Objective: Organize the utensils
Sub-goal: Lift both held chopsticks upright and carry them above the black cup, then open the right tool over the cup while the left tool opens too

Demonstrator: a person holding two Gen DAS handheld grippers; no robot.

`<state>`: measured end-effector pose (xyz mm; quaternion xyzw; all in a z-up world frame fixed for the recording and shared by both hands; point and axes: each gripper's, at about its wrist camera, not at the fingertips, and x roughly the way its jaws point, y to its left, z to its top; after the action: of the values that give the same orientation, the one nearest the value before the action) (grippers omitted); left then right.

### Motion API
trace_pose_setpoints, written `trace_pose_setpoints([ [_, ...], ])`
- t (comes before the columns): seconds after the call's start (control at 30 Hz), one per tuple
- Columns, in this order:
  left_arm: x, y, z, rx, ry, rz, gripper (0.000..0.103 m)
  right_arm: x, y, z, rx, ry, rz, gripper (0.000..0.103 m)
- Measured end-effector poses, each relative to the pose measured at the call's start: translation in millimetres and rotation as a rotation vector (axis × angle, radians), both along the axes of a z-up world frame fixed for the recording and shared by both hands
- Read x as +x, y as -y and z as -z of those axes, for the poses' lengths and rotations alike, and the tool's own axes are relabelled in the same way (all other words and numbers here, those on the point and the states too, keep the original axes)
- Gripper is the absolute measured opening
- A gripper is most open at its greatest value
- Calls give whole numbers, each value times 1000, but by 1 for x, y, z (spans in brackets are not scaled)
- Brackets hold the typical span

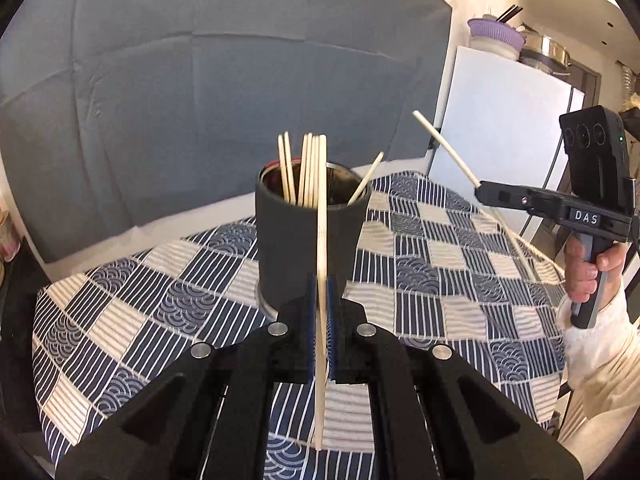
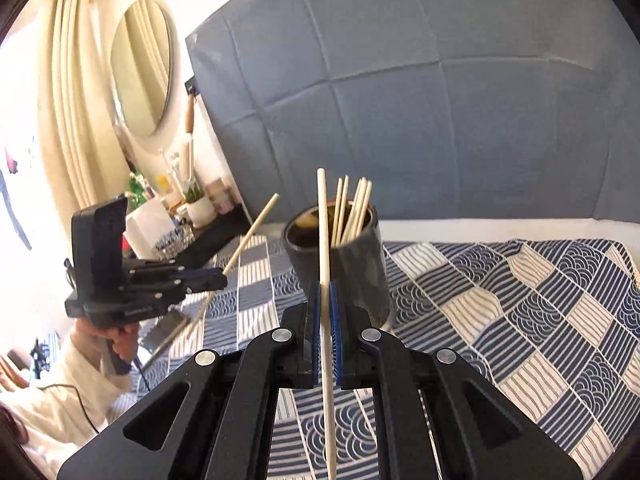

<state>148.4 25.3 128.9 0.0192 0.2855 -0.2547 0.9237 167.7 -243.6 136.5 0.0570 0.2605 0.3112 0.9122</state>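
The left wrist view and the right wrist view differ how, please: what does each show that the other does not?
Only the left wrist view shows the white fridge with the purple colander on top. Only the right wrist view shows the oval mirror and cream curtain. Both show the dark cup of chopsticks on the checked cloth, and the left gripper and right gripper each shut on one chopstick.

One dark cup [image 1: 312, 236], seven chopsticks in it [image 1: 304, 172], two claw-held.

patterned cloth [image 1: 460, 248] covers the surface, bearing a dark cup [image 1: 308, 232].
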Motion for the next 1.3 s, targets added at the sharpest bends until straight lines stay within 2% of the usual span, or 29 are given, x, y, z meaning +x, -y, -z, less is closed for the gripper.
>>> trace_pose_setpoints([
  [0.3, 21, 21, -29, 11, 86, -3, 5, 21, -19, -16, 12, 90, 1, 5],
  [0.5, 35, 27, -43, -52, 110, -22, 5, 31, -35, -20, 16, 122, -28, 5],
  [0.6, 40, 30, -46, -88, 126, -41, 5, 36, -40, -20, 49, 159, -43, 5],
  [0.77, 49, 27, -53, -122, 151, -83, 5, 53, -46, -20, 116, 153, -57, 5],
  [0.93, 51, 20, -64, -204, 213, -106, 5, 67, -46, -26, 206, 225, -66, 5],
  [1.03, 54, 19, -66, -253, 262, -96, 5, 74, -43, -26, 318, 291, -67, 5],
  [1.17, 60, 21, -61, -306, 357, -73, 5, 83, -44, -23, 383, 380, -28, 5],
  [1.3, 72, 21, -50, -401, 406, -74, 5, 101, -45, -15, 420, 380, 9, 5],
])
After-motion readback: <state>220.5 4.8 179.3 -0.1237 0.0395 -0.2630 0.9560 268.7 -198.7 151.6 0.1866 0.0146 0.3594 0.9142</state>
